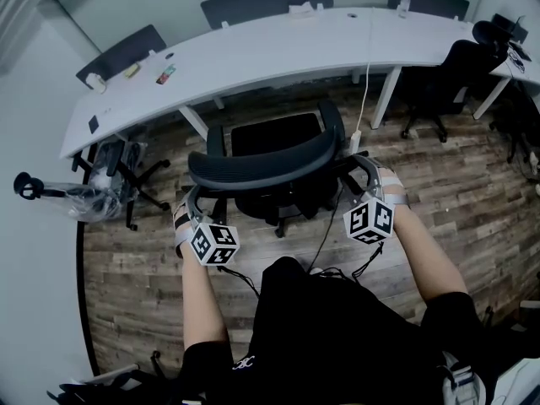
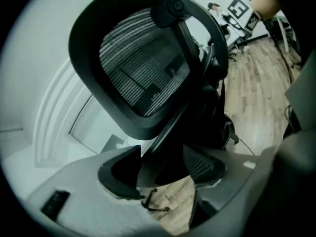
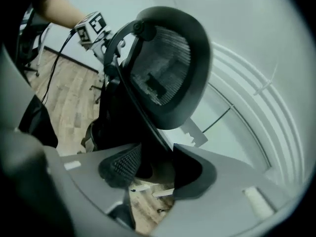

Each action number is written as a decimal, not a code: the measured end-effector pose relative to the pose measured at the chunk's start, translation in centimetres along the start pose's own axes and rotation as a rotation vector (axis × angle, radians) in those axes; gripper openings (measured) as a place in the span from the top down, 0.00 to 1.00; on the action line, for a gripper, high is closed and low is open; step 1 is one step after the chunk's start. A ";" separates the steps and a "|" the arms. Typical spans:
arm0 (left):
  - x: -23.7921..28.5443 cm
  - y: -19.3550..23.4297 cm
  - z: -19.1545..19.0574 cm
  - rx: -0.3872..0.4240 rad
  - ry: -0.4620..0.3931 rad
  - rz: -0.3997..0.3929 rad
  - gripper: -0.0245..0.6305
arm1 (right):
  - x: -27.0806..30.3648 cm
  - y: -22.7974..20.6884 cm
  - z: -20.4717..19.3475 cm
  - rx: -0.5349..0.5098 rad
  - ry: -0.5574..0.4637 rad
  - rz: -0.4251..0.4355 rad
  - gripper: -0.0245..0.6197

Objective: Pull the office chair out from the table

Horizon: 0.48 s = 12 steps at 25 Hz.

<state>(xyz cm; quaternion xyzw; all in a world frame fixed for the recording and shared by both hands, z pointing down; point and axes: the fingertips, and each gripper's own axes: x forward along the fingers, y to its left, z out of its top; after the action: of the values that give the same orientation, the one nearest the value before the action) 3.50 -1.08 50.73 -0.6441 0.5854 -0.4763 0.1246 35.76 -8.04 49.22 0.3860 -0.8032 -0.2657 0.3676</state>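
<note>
The black mesh-backed office chair point(image 1: 261, 169) stands just off the long white table point(image 1: 278, 45), its seat toward the table and its curved backrest toward me. My left gripper point(image 1: 196, 194) is at the backrest's left end and my right gripper point(image 1: 361, 165) at its right end. In the left gripper view the chair's back frame point(image 2: 163, 132) runs between the left gripper point(image 2: 163, 167) jaws, with a light sliver showing beside one pad. In the right gripper view the right gripper point(image 3: 153, 164) has its pads pressed on the back frame point(image 3: 148, 132).
A black chair point(image 1: 439, 83) stands at the right by the table leg point(image 1: 384, 99). Another chair point(image 1: 118, 163) sits half under the table at the left. More chairs line the far side. A white cable point(image 1: 364, 91) hangs from the table. Wood floor lies behind me.
</note>
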 end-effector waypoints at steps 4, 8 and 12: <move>-4.0 0.0 1.9 -0.336 -0.149 0.050 0.96 | -2.9 -1.8 0.4 0.305 -0.075 -0.085 0.95; -5.6 -1.6 3.7 -0.702 -0.259 -0.060 0.95 | -4.4 -1.9 1.5 0.560 -0.136 -0.086 0.95; -6.2 -2.3 4.9 -0.886 -0.311 -0.090 0.95 | -4.5 -1.6 0.9 0.737 -0.095 -0.089 0.95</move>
<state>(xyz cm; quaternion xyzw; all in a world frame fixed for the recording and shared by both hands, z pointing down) 9.56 3.04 46.96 -0.7236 0.6783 -0.0831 -0.0970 37.69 -5.13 45.84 0.5144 -0.8434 0.0079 0.1546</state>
